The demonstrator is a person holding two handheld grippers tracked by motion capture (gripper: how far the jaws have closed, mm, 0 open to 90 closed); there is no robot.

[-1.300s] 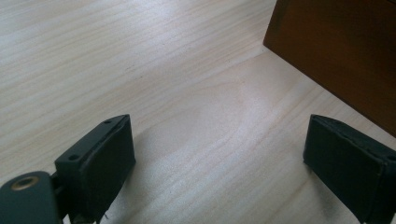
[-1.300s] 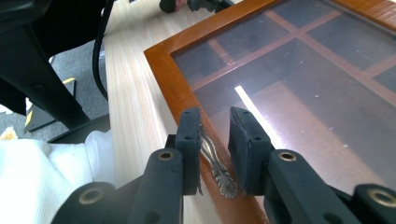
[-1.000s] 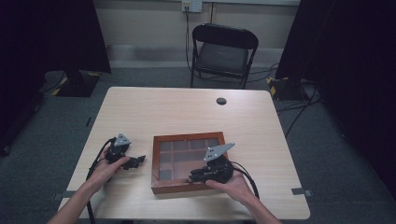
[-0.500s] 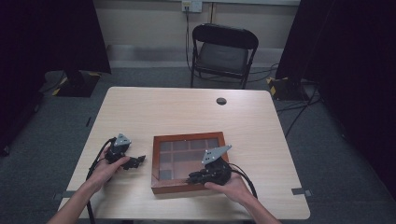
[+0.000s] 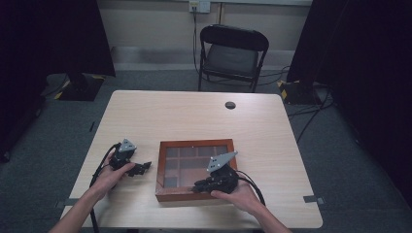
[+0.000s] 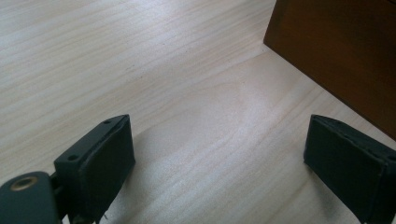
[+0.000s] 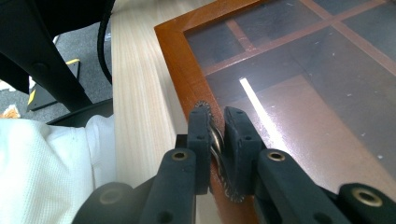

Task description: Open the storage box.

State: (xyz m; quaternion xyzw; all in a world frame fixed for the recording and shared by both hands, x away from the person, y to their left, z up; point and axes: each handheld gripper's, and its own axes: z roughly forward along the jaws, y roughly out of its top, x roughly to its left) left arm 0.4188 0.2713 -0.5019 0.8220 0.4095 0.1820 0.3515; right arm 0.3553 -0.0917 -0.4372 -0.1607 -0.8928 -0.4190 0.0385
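Observation:
A shallow brown wooden box (image 5: 162, 167) with a glass lid over several compartments lies on the near half of the table. My right gripper (image 5: 198, 186) reaches over its front edge. In the right gripper view that gripper (image 7: 217, 116) is shut on a small ridged metal clasp (image 7: 216, 142) set on the box's wooden frame (image 7: 175, 51), beside the glass (image 7: 299, 93). My left gripper (image 5: 143, 167) rests on the table left of the box. Its jaws stand wide open over bare wood (image 6: 219, 154), with the box's side wall (image 6: 336, 51) just beyond the right pad.
The light wooden table (image 5: 194, 116) has a small black round cap (image 5: 230, 105) near its far edge. A black folding chair (image 5: 228, 53) stands behind it. A white sleeve (image 7: 46, 172) lies near the table's front edge, left of the right gripper.

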